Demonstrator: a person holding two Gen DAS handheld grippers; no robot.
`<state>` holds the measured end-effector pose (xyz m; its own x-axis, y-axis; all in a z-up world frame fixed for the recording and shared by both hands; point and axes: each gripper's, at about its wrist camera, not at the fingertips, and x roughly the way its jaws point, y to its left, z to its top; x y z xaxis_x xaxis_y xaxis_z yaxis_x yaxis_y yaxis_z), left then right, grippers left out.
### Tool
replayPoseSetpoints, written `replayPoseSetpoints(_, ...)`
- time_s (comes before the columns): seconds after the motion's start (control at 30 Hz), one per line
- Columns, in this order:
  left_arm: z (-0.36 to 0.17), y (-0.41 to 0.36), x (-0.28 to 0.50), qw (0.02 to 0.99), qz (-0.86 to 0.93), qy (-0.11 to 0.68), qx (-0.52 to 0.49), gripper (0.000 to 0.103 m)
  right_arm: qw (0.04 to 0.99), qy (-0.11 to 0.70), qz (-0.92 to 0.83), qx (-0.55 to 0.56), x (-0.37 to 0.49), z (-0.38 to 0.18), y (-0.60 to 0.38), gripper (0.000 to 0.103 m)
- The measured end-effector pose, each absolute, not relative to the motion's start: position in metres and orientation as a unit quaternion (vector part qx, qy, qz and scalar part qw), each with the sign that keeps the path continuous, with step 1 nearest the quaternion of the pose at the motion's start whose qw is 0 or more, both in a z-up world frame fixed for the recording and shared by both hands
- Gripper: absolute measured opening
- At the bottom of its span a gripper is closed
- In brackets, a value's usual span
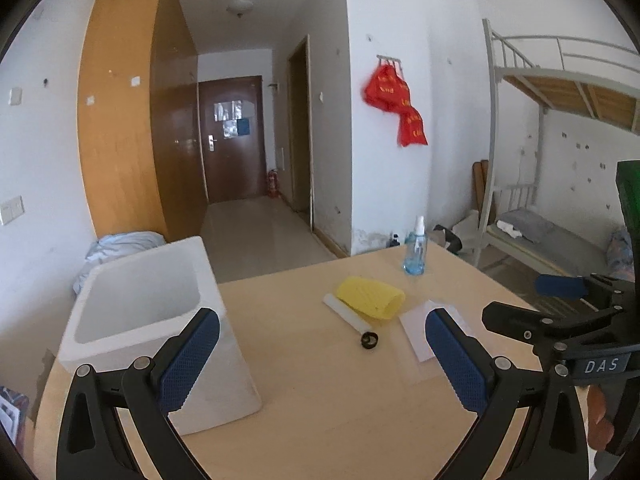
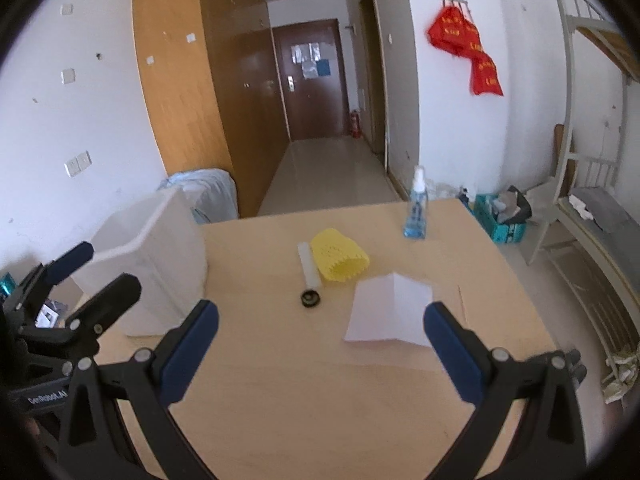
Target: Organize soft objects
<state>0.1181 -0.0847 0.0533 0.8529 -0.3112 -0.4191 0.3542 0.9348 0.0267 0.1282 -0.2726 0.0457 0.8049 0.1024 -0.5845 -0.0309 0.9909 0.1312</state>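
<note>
Hovered above the near edge of the desk [image 2: 304, 392], both tools held low and level. Left gripper [image 1: 322, 360] with fingers spread wide and released, nothing between the blue pads; right gripper [image 2: 322, 356] likewise released and empty. Seen also in each other's views: right tool at 3 o'clock in the left wrist view, left tool at 9 o'clock in the right wrist view.

Lay untouched near the desk's middle: yellow foam net sleeve [image 2: 340, 258], crumpled on its side, at about 12 o'clock from the right fingers; white foam tube [image 2: 309, 266] touching it on its 9 o'clock side; small black ring [image 2: 310, 299] just beside the tube's near end. Creased white sheet [image 2: 390, 310] flat at roughly 1 o'clock, near the right finger. Stood at 10 o'clock, on the desk's left edge: white foam box [image 1: 138, 300], open on top and apparently empty. Blue spray bottle [image 2: 416, 208] upright at the far edge, well apart from the rest.

Judged as the opening step: nothing gathered, approach not yet committed. Called for next, probably: reach forward toward 12 o'clock, fingers lowered around the yellow sleeve, a light squeeze to avoid crushing it, then a carry toward 10 o'clock over the box rim. Tube likely to roll if nudged.
</note>
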Motion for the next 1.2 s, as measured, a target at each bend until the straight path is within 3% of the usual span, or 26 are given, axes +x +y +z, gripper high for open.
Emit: replayPoseSetpoints(1.2, -0.017, -0.134, 0.209, 0.933, -0.205, 0.285, 0.076, 0.103, 0.916, 0.397, 0.011, 0.058, 0.187, -0.034, -0.323, 0.103)
